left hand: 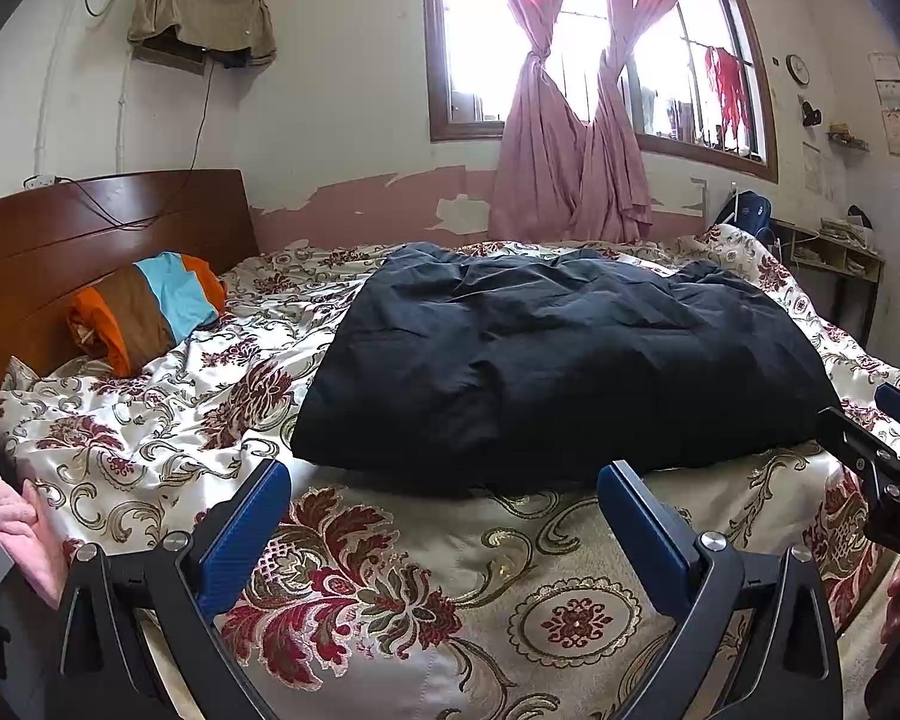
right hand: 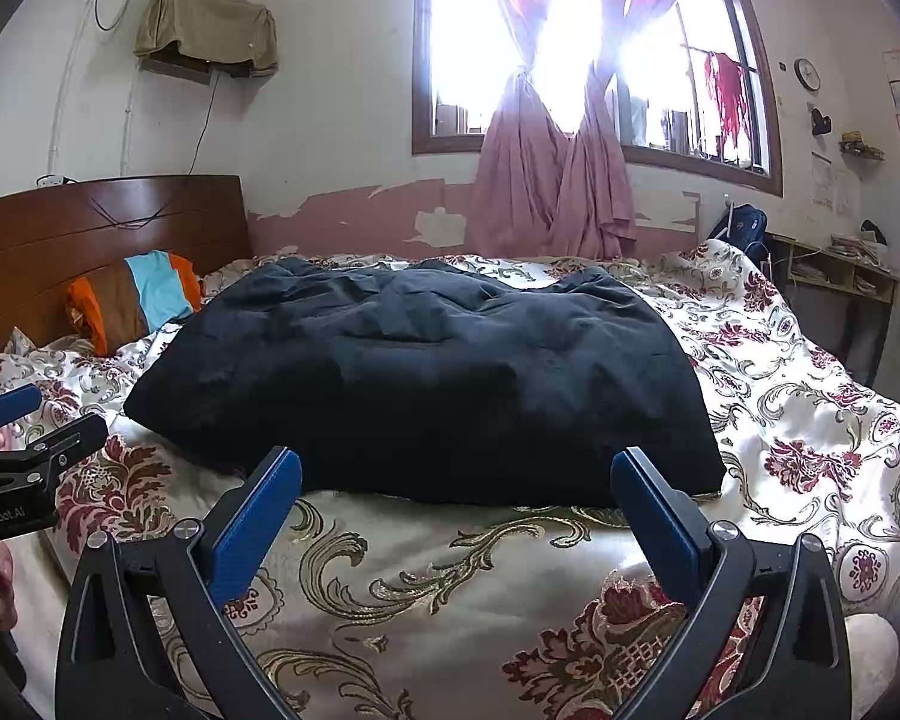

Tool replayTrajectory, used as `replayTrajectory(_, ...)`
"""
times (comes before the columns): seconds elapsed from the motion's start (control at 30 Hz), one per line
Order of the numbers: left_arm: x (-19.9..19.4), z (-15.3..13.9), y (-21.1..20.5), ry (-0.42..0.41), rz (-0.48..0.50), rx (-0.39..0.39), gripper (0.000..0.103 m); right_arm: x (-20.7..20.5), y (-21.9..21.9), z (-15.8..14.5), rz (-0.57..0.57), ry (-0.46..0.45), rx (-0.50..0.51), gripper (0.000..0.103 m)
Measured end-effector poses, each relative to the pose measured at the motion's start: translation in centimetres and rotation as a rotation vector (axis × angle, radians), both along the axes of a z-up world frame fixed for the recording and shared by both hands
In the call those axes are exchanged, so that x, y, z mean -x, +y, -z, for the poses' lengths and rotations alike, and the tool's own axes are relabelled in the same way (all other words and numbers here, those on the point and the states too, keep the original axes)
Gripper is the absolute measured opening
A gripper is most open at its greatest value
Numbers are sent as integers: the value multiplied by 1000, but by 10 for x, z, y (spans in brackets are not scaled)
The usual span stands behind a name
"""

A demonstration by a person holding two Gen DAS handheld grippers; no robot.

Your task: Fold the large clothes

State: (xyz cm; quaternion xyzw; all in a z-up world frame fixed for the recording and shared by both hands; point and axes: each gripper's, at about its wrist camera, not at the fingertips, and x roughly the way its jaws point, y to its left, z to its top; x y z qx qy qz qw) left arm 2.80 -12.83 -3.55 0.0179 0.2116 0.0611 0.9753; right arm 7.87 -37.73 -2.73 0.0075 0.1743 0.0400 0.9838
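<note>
Left claw (left hand: 444, 480) wide open, empty | right claw (right hand: 456, 468) likewise | dark garment (left hand: 558, 360) long axis crosswise on bedspread (left hand: 426, 588)

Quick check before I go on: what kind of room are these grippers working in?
Most likely a lived-in home bedroom: a bed with a wooden headboard and floral bedspread, pink curtains tied at a window, and the dark garment laid out on the bed.
</note>
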Motion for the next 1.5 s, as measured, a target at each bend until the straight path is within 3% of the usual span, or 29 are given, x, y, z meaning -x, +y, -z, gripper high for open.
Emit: replayTrajectory(1.5,1,0,0,-3,1,-1,103,1,0,2,2,2,1,101)
